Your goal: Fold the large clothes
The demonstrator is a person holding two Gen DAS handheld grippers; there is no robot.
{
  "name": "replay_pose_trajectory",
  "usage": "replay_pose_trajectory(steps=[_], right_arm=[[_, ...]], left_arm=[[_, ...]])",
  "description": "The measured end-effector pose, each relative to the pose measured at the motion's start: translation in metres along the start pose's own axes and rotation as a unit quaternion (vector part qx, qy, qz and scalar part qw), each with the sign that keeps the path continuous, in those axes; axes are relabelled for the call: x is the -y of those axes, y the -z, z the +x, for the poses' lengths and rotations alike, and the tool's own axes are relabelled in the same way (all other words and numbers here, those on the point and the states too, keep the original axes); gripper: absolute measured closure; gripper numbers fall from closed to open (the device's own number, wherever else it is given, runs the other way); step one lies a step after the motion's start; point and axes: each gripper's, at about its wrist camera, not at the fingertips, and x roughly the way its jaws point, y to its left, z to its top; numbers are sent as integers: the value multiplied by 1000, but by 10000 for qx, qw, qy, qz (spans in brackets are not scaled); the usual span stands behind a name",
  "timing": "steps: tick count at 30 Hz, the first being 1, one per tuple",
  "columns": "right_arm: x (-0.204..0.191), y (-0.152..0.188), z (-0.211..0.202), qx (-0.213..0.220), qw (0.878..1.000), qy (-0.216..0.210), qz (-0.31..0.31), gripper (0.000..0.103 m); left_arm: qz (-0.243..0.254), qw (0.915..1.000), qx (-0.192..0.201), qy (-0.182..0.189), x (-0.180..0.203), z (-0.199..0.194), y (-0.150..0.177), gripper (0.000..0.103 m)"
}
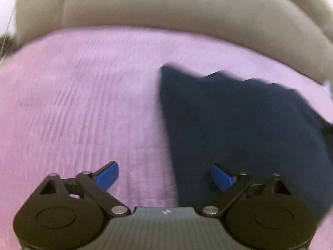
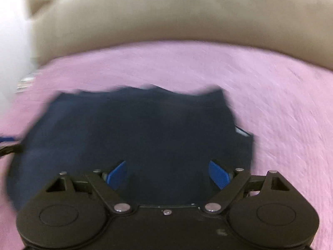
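A dark navy garment lies folded into a compact shape on a pink bedspread. In the left wrist view it fills the right half, and my left gripper is open and empty above its left edge, one blue fingertip over the pink cover. In the right wrist view the garment lies straight ahead, with a pale label at its right edge. My right gripper is open and empty just above the garment's near part. Both views are motion-blurred.
A beige padded headboard runs along the far side of the bed and also shows in the right wrist view. The pink bedspread stretches wide around the garment. A white wall is at far left.
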Motion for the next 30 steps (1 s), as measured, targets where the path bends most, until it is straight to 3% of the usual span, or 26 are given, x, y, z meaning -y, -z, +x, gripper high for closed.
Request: replay_pose_trajectory(steps=[2, 5, 8, 10, 13, 15, 16, 18, 20, 25, 28, 30], right_arm=[[-33, 3, -3, 56, 9975, -232, -668, 0], [-72, 13, 19, -478, 9835, -391, -1698, 0], [-71, 29, 46, -1106, 9723, -76, -2058, 0], [-54, 42, 44, -1014, 9686, 11, -2272, 1], [-31, 56, 32, -1018, 9757, 58, -1940, 0], [-23, 76, 33, -1250, 9648, 363, -2287, 0], [-19, 85, 26, -1058, 9640, 311, -2421, 0], [-13, 88, 20, -961, 9707, 306, -2179, 0], [-18, 87, 28, -910, 9706, 392, -2193, 0], [-30, 100, 19, -1063, 9716, 731, -1985, 0], [-10, 102, 6, -1374, 9789, 807, -1278, 0], [-1, 96, -2, -1613, 9800, 879, -765, 1]], left_arm=[[496, 9972, 359, 431, 31, -23, -5, 2], [1644, 9797, 625, 960, 100, -37, -5, 0], [2636, 9553, 245, 1316, 162, -8, 12, 0], [3091, 9457, -153, 993, 181, 28, 32, 0], [2719, 9531, 268, 1305, 157, 32, 45, 0], [2671, 9557, 280, 1206, 144, 23, 52, 0], [2596, 9577, 231, 1224, 135, 20, 56, 0], [2550, 9602, -29, 1137, 117, 18, 66, 0], [2678, 9577, 113, 1044, 99, 7, 80, 0], [2555, 9633, 136, 810, 69, 6, 81, 0], [1860, 9784, -43, 899, 37, 2, 77, 0], [1950, 9784, -55, 687, 29, -4, 77, 0]])
